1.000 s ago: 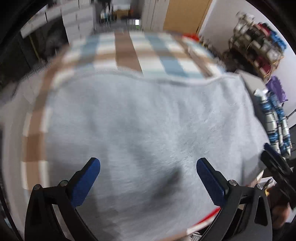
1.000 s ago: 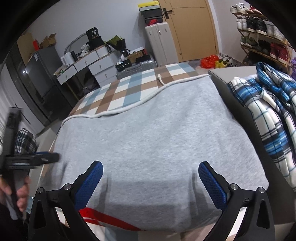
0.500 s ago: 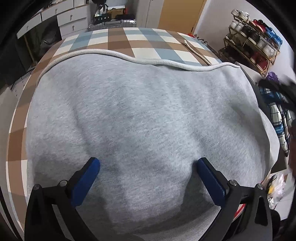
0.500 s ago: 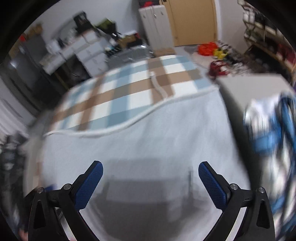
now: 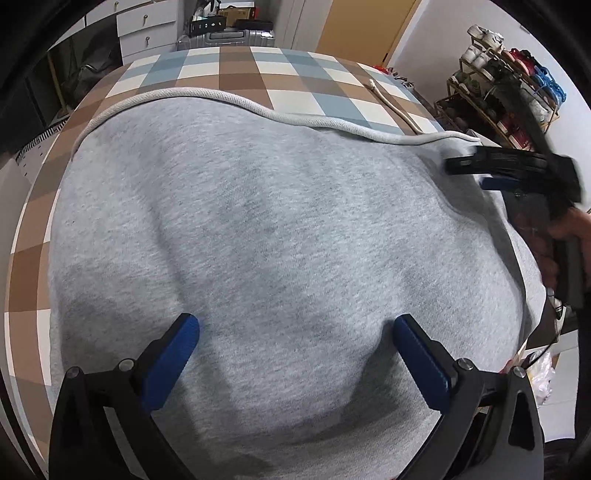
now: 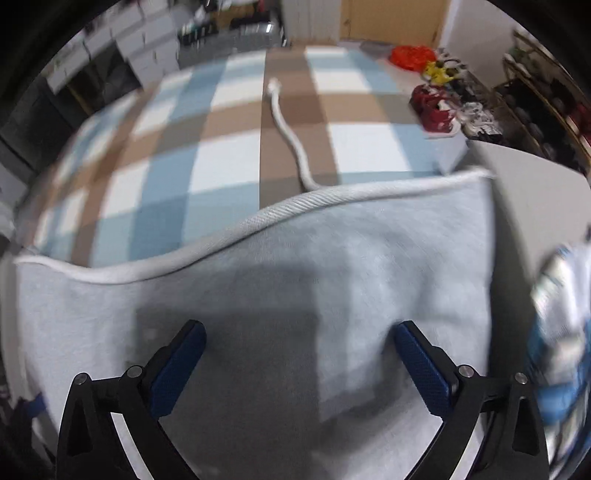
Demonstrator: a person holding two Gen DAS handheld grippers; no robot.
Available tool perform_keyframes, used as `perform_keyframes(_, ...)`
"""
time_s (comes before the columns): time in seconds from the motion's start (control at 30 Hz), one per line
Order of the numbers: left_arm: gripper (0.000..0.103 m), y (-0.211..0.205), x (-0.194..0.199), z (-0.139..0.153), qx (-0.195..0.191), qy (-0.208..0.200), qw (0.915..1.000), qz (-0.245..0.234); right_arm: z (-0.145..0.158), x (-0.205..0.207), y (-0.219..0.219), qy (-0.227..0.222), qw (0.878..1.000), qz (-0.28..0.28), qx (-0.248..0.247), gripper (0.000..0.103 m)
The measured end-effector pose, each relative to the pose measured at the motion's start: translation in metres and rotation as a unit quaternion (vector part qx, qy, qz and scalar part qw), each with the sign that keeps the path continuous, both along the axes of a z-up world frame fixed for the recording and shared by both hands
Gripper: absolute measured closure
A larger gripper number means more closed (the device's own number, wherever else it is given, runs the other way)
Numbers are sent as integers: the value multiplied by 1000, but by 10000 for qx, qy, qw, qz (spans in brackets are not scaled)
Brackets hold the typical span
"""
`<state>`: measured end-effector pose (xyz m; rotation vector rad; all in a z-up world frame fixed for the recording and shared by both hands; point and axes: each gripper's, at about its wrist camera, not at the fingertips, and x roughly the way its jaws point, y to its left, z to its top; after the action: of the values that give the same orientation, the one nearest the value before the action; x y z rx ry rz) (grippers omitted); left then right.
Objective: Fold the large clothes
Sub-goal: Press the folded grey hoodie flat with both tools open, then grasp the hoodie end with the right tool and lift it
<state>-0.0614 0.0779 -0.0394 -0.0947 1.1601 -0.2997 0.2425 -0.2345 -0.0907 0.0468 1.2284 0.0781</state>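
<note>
A large grey sweatshirt-like garment [image 5: 280, 229] lies spread over a checked blanket [image 5: 236, 74], its white ribbed hem [image 5: 258, 109] along the far side. A white drawstring [image 6: 288, 133] trails from that hem across the checks. My left gripper [image 5: 295, 332] hovers open over the garment's near part, nothing between its blue pads. The right gripper [image 6: 299, 336] is also open above the grey cloth [image 6: 258, 295], close to the hem [image 6: 258, 221]. In the left wrist view the right gripper [image 5: 517, 170] appears at the garment's far right corner, held by a hand [image 5: 569, 225].
A blue-and-white plaid garment [image 6: 561, 325] lies to the right. A shoe rack [image 5: 506, 81] stands at the right wall, drawers [image 5: 147, 29] and a suitcase [image 5: 225, 35] beyond the blanket. Red and yellow items [image 6: 424, 62] lie on the floor by a wooden door [image 5: 358, 26].
The right gripper has moved forward over the garment toward its hem and far right corner. The left gripper has held nearly still over the near part.
</note>
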Motion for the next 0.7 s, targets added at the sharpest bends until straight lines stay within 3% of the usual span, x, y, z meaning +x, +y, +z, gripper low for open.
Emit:
perform_keyframes(0.1, 1, 0, -2, 1, 15, -12, 10000, 28, 21, -45, -13, -168, 9984, 147, 510, 0)
perform_keyframes(0.23, 1, -1, 1, -1, 30, -33, 9999, 130, 30, -99, -20, -56, 9967, 590, 547, 0)
perform_keyframes(0.37, 1, -4, 1, -2, 100, -79, 9997, 214, 18, -118, -27, 216, 9962, 667, 523, 0)
perform_keyframes(0.43, 1, -4, 0, -2, 107, -107, 9996, 240, -8, -124, -33, 468, 9944, 505, 804, 0)
perform_keyframes(0.5, 1, -4, -1, -2, 114, -139, 9996, 232, -9, -132, -36, 24, 9949, 503, 870, 0)
perform_keyframes(0.6, 1, -7, 1, -1, 263, -231, 9994, -58, -4, -144, -44, -207, 9930, 259, 1135, 0)
perform_keyframes(0.7, 1, -4, -4, 9, 238, -315, 9991, -149, 15, -173, -71, -426, 9774, -243, 2057, 0)
